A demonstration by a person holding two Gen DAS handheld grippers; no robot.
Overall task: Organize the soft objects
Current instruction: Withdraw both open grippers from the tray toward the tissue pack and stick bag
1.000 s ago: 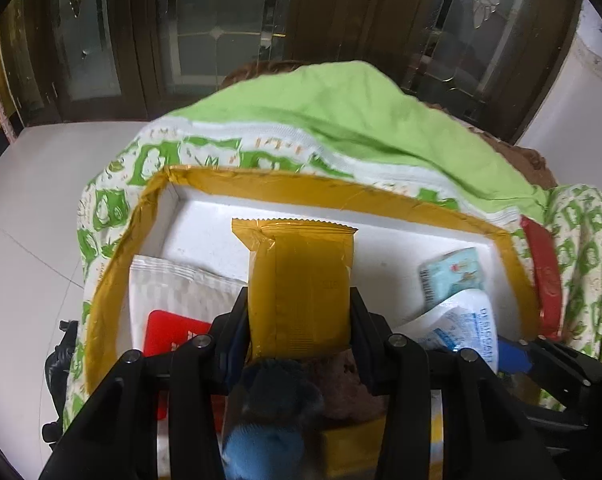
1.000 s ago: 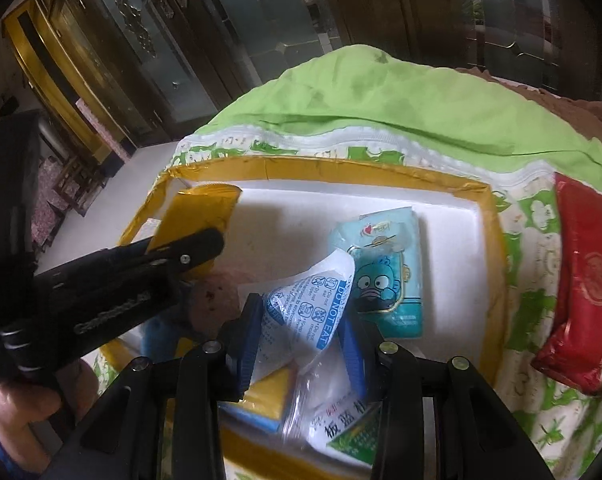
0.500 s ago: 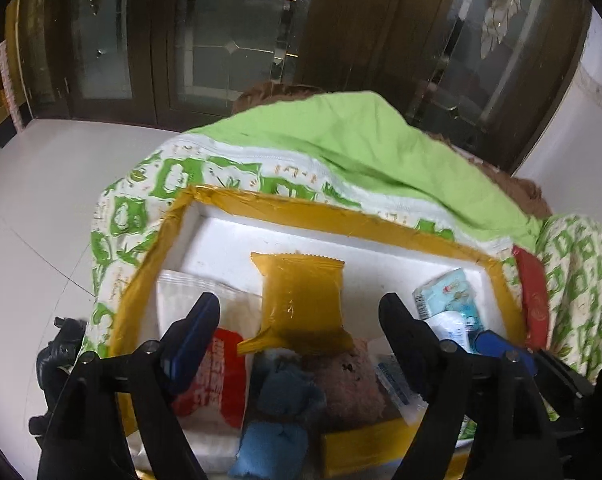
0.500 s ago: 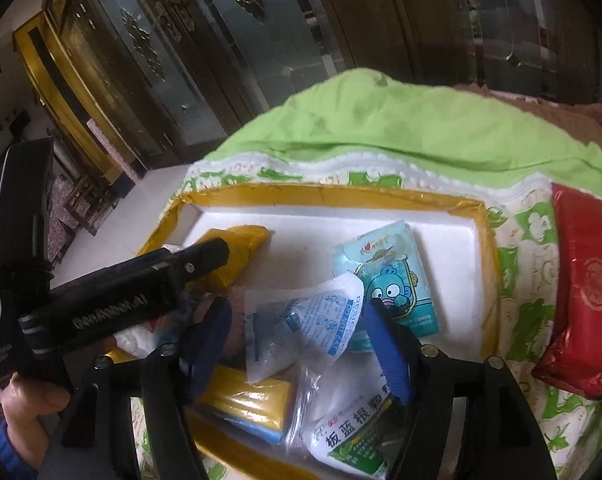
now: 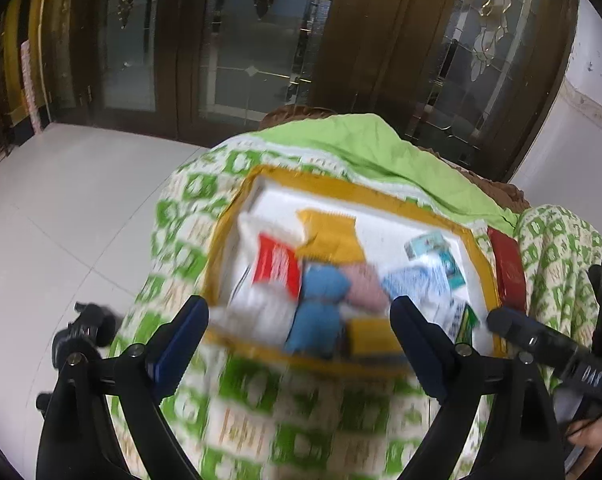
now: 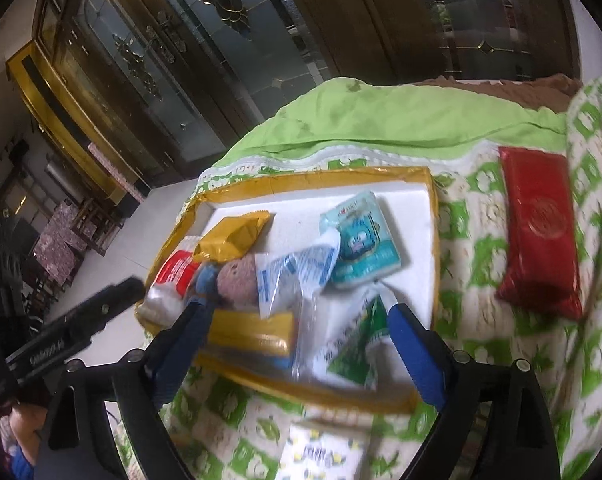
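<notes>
Yellow-rimmed tray (image 6: 433, 216) already holds most packets; red pouch (image 6: 539, 236), right of frame, still outside. Left claw (image 5: 301, 330) and right claw (image 6: 297, 330) both opening, empty.

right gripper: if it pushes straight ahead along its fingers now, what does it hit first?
Probably the green-and-white sachet lying in the near part of the tray, between the opening jaws of the right gripper, which hold nothing. The clear bag beside it is close too; depth is unclear.
</notes>
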